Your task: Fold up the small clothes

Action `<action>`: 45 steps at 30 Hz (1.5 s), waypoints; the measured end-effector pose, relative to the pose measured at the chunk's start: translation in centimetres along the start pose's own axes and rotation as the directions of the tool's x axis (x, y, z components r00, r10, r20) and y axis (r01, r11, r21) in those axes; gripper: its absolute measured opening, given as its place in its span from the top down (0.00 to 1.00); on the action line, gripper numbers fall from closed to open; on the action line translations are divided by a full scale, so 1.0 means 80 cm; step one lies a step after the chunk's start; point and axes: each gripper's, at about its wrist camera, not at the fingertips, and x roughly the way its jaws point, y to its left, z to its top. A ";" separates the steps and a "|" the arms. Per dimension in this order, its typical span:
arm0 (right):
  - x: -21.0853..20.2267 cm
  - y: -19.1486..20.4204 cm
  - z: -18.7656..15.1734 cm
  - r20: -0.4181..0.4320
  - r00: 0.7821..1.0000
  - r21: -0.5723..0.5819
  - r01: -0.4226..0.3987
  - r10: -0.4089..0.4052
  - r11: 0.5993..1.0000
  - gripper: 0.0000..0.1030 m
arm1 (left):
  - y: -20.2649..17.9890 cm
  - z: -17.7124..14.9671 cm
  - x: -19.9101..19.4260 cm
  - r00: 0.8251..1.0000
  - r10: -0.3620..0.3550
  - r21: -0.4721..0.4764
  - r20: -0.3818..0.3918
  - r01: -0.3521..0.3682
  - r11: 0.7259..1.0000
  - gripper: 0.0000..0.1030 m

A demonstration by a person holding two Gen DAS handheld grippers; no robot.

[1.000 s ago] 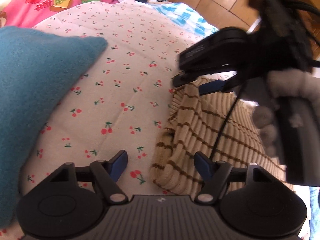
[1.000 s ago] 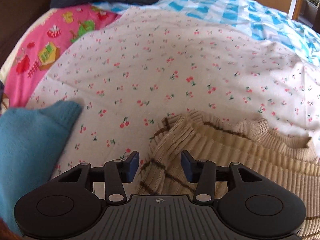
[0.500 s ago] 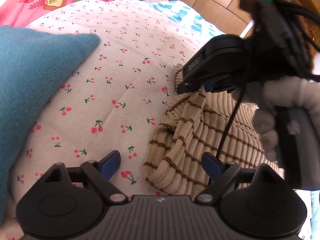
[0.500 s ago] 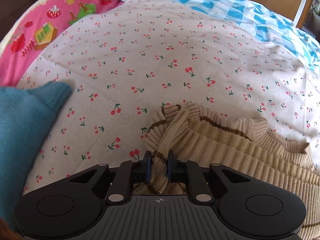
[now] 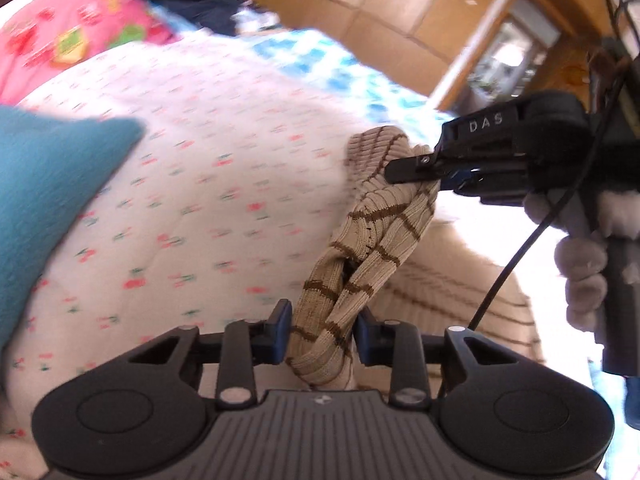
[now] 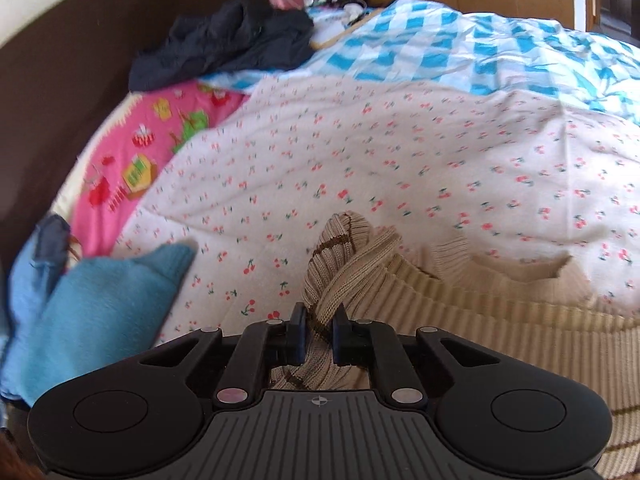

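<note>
Beige ribbed sweater (image 5: 372, 240) with brown stripes, lying near on the cherry-print sheet (image 5: 208, 184), one edge lifted and twisted into a rope between the two grippers. Rest of the sweater (image 6: 500, 320) spread flat at near right, collar edge ragged toward the far side.

Left gripper (image 5: 322, 332) clamped on the near end of the lifted edge, cloth bunched between the blue pads (image 5: 282, 332). Right gripper (image 5: 436, 178) seen from the side in the left wrist view, clenched on the far end of the same edge, raised above the sheet, held by a hand in a fuzzy glove (image 5: 580, 280). In the right wrist view, right gripper (image 6: 319, 338) pinching a twisted fold of sweater, jaws nearly together.

Teal garment (image 6: 100, 304) at near left on the sheet, well apart from the sweater. Pink patterned cloth (image 6: 136, 168) at far left. Dark clothes (image 6: 224, 44) heaped farther back. Blue-and-white checked cover (image 6: 460, 48) at far right. Wooden panels (image 5: 380, 4) beyond the bed.
</note>
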 end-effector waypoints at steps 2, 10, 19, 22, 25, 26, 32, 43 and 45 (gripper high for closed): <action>-0.028 -0.024 -0.002 0.029 1.000 0.032 -0.011 0.010 0.999 0.90 | -0.031 0.002 -0.001 0.999 -0.044 0.043 -0.003 0.044 0.998 0.68; -0.117 -0.144 -0.025 0.105 0.993 0.162 0.037 -0.055 0.986 0.90 | -0.167 -0.017 0.030 0.971 -0.213 0.236 -0.109 0.233 0.943 0.69; -0.134 -0.250 -0.075 0.091 0.990 0.306 0.073 -0.106 0.949 0.90 | -0.263 -0.067 0.085 0.943 -0.220 0.326 -0.249 0.296 0.898 0.70; -0.138 -0.270 -0.084 0.083 0.990 0.317 0.081 -0.113 0.945 0.90 | -0.281 -0.077 0.092 0.934 -0.230 0.331 -0.273 0.316 0.889 0.71; -0.131 -0.282 -0.091 0.063 0.990 0.323 0.101 -0.128 0.941 0.90 | -0.299 -0.087 0.097 0.929 -0.234 0.346 -0.285 0.328 0.879 0.71; -0.127 -0.285 -0.093 0.053 0.989 0.325 0.111 -0.135 0.939 0.90 | -0.303 -0.089 0.102 0.928 -0.233 0.349 -0.292 0.330 0.877 0.71; -0.109 -0.296 -0.108 0.009 0.987 0.318 0.151 -0.162 0.936 0.83 | -0.307 -0.106 0.105 0.914 -0.213 0.359 -0.344 0.338 0.870 0.61; -0.188 -0.250 -0.152 0.079 0.992 0.274 0.078 -0.103 0.959 0.77 | -0.246 -0.083 0.012 0.947 -0.217 0.428 -0.236 0.302 0.852 0.37; -0.194 -0.234 -0.172 0.055 0.995 0.249 0.064 -0.080 0.966 0.75 | -0.231 -0.078 0.005 0.963 -0.188 0.438 -0.195 0.257 0.862 0.36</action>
